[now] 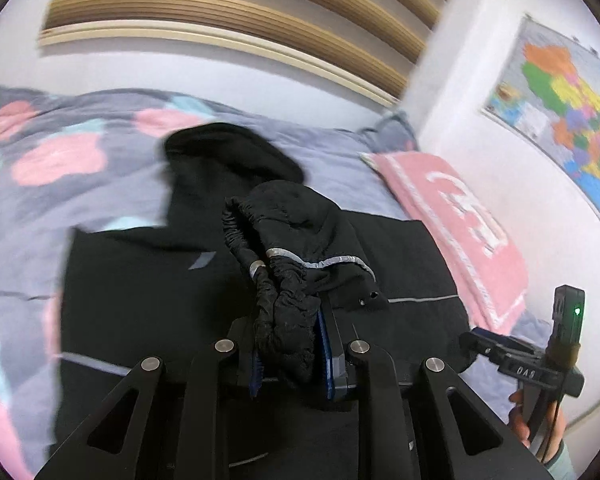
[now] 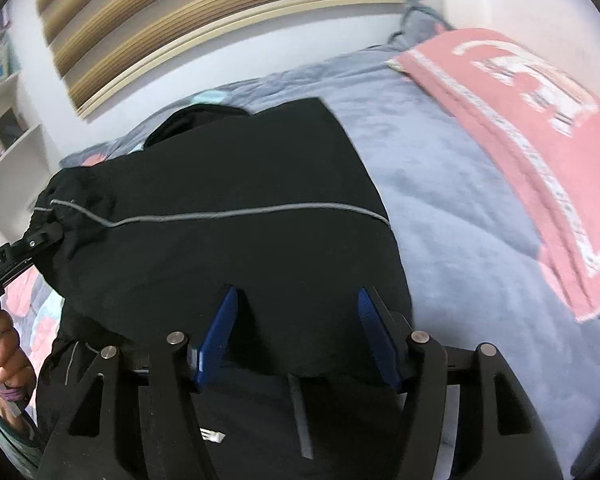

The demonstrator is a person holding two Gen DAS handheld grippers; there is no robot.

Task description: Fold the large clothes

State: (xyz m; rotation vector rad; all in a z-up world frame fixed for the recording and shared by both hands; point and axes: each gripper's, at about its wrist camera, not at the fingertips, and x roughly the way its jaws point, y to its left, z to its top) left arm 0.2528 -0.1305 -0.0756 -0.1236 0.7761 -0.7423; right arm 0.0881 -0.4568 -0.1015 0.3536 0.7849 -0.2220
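Observation:
A large black jacket (image 1: 140, 280) with thin grey piping lies spread on the bed, its hood (image 1: 228, 148) toward the headboard. My left gripper (image 1: 292, 344) is shut on the gathered elastic cuff of a sleeve (image 1: 284, 320), and holds it above the jacket's body. In the right wrist view the same jacket (image 2: 240, 168) fills the middle and the left gripper (image 2: 48, 236) shows at the left edge with the sleeve bunched at its tip. My right gripper (image 2: 296, 320) stands open over the jacket's near right part, its blue pads (image 2: 220, 328) wide apart and pressing nothing.
The bed carries a blue-grey quilt (image 1: 40, 200) with pink and light blue blotches. A pink pillow (image 2: 540, 140) lies to the jacket's right by the white wall. A wooden slatted headboard (image 1: 240, 12) is behind, a coloured map (image 1: 560, 120) hangs on the right wall, and white shelves (image 2: 4, 120) stand left.

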